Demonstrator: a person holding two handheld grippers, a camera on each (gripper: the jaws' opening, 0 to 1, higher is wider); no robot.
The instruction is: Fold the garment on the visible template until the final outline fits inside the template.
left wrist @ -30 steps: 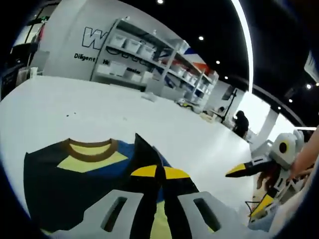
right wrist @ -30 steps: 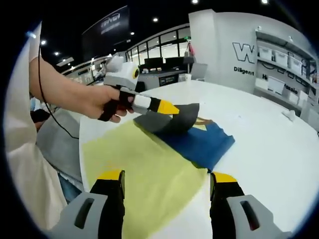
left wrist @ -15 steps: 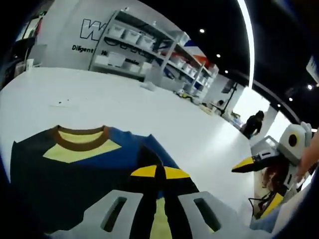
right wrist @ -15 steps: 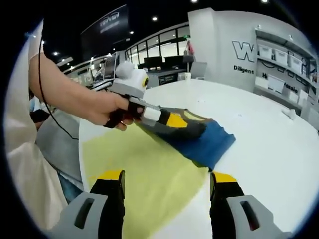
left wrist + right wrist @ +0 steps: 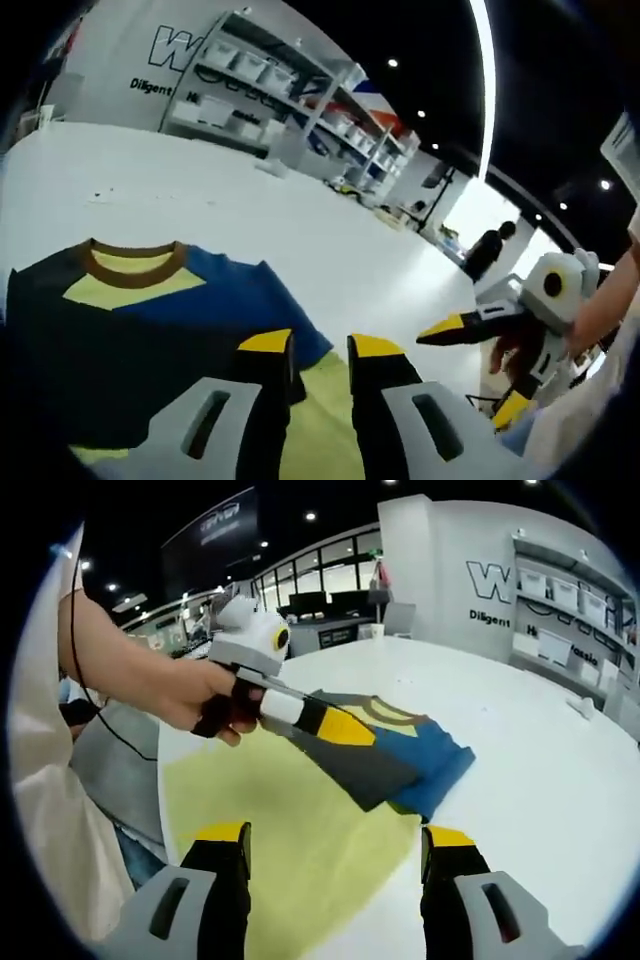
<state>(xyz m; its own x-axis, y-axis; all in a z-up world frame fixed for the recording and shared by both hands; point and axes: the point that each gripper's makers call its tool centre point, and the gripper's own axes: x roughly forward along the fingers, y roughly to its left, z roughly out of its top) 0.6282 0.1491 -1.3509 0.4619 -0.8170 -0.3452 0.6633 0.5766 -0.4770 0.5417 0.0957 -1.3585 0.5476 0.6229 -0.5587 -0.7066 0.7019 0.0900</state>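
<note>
Left hand-held gripper (image 5: 318, 352) seemingly released over garment (image 5: 130, 340), right hand-held gripper (image 5: 338, 840) spread wide

My left gripper (image 5: 335, 723) pinched a raised fold of the shirt (image 5: 150, 330) a second ago; since then I carried that dark flap across and laid it flat over the blue part. The jaws have now parted and no longer hold cloth. In the right gripper view, the shirt (image 5: 400, 755) covers more of the yellow template (image 5: 270, 830) than before.
</note>
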